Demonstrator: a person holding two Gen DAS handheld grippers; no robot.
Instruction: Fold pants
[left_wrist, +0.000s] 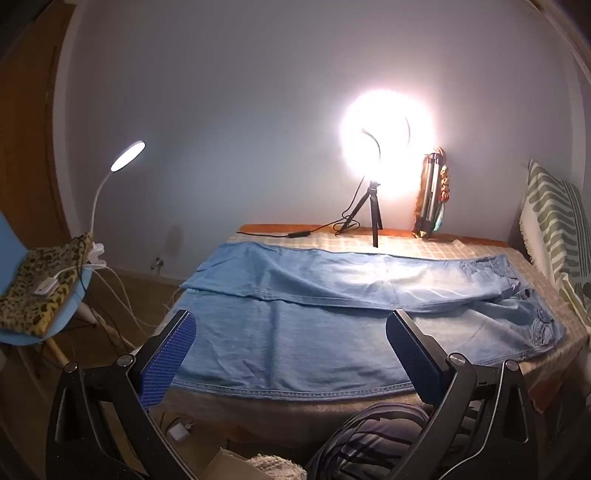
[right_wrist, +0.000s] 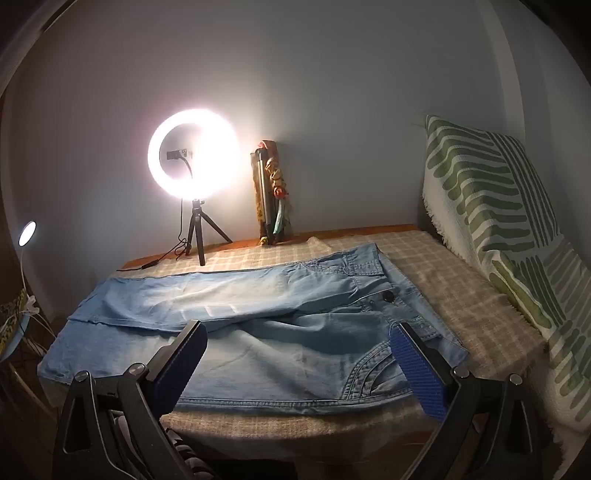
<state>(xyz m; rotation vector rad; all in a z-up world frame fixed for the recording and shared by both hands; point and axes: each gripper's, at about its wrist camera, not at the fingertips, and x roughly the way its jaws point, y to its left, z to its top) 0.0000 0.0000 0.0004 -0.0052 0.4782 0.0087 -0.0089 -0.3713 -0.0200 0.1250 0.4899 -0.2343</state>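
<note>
Both tongs stand spread wide, gripping nothing. From the left wrist, the left gripper (left_wrist: 290, 332) hangs over the near leg of the jeans (left_wrist: 295, 343), which lie lengthwise across the checkered cloth (left_wrist: 424, 245), near hem along the table's front edge, leg ends toward the left edge. Bare cloth lies beyond the jeans, where a ring light (left_wrist: 388, 147) stands on its tripod. A desk lamp (left_wrist: 127, 155) and leopard-print cushion (left_wrist: 40, 284) sit left, off the table.

From the right wrist, the right gripper (right_wrist: 299, 339) hovers above the hip area; this view alone shows the waistband button (right_wrist: 388, 295) and the striped cushion (right_wrist: 491, 218) crowding the right edge.
</note>
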